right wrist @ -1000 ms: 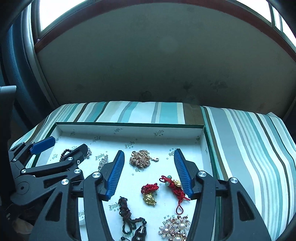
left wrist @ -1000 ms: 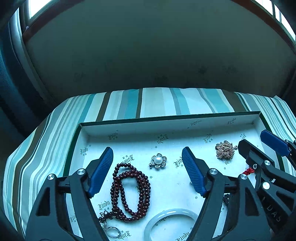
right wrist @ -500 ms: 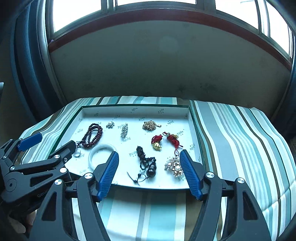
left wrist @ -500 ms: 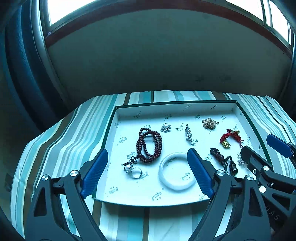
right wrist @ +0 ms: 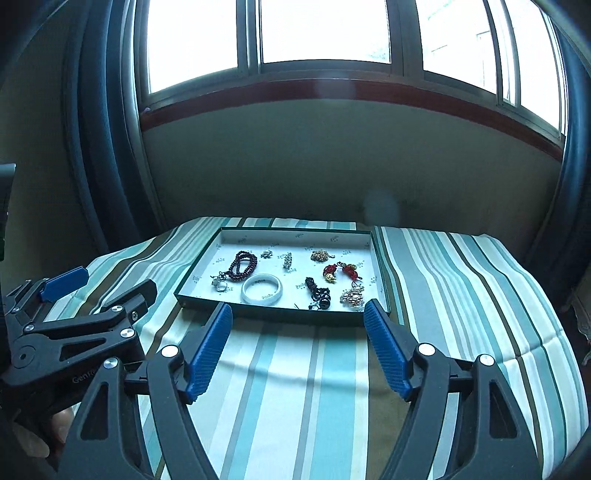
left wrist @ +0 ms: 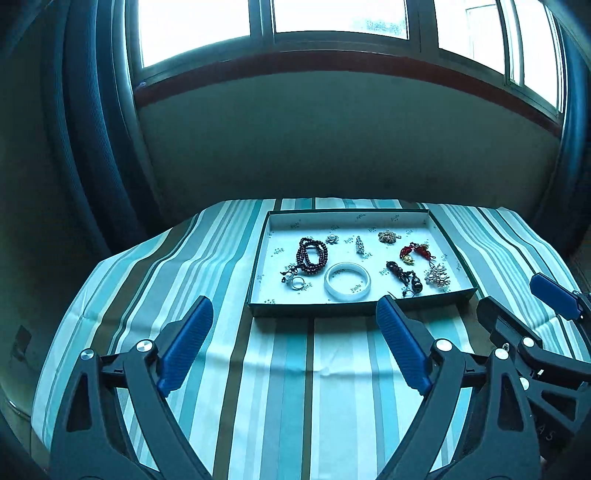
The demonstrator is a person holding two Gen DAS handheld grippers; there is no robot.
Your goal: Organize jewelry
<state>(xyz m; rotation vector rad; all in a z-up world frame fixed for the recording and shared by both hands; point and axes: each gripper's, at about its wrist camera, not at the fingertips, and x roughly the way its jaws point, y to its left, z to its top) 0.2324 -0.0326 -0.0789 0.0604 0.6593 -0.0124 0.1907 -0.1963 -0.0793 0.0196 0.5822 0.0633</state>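
A shallow white tray with a green rim [left wrist: 354, 308] [right wrist: 280, 312] sits on the striped cloth. In it lie a dark red bead string [left wrist: 312, 251] [right wrist: 243, 264], a white bangle [left wrist: 347, 285] [right wrist: 262, 289], a small ring [left wrist: 297, 282], a pearl flower brooch [left wrist: 332, 239], a gold chain [left wrist: 388, 236] [right wrist: 320, 254], a red cord charm [left wrist: 415, 253] [right wrist: 340, 271], a black cord pendant [left wrist: 406, 278] [right wrist: 319, 293] and a pearl cluster brooch [left wrist: 437, 277] [right wrist: 352, 296]. My left gripper [left wrist: 295, 336] and right gripper [right wrist: 297, 338] are open and empty, well in front of the tray.
The table is covered by a teal, white and brown striped cloth [left wrist: 280, 387]. A wall and windows [right wrist: 325, 33] stand behind it. The right gripper shows at the right in the left wrist view [left wrist: 546, 306]; the left gripper shows at the left in the right wrist view [right wrist: 74, 291].
Both grippers have pulled back and up from over the tray to in front of it. The whole tray and table have come into view. The jewelry has not moved.
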